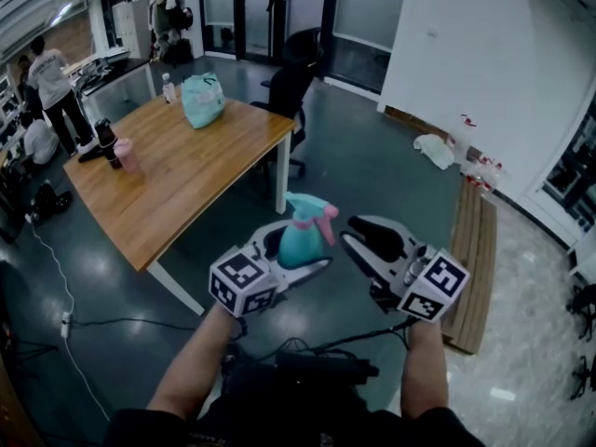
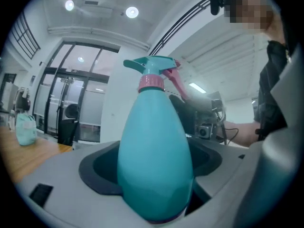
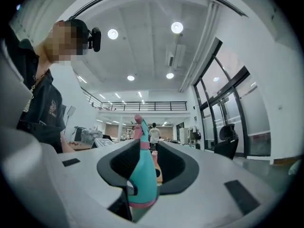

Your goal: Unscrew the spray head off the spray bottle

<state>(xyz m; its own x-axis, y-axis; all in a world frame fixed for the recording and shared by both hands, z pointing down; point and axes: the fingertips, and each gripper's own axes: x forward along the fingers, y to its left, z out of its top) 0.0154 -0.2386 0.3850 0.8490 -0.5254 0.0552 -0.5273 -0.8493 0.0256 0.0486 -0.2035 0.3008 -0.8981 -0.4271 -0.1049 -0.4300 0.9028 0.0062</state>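
A teal spray bottle [image 1: 300, 242] stands upright in my left gripper [image 1: 296, 248], whose jaws are shut on its body [image 2: 154, 160]. The teal spray head [image 2: 152, 65] sits on the bottle above a pink collar [image 2: 151, 82], with a pink trigger [image 1: 329, 223] pointing towards my right gripper [image 1: 348, 231]. In the right gripper view the spray head [image 3: 141, 175] stands between the spread jaws of the right gripper [image 3: 148, 167]. A gap shows beside the right pad [image 3: 178, 167]. The left pad hides part of the head's edge.
A wooden table [image 1: 186, 184] stands ahead on the left with a teal bag [image 1: 200, 101], a dark bottle and a pink cup [image 1: 126, 156]. A black office chair [image 1: 289, 91] is behind it. A wooden bench [image 1: 475, 250] lies at the right. Cables [image 1: 93, 324] cross the floor. People stand far left.
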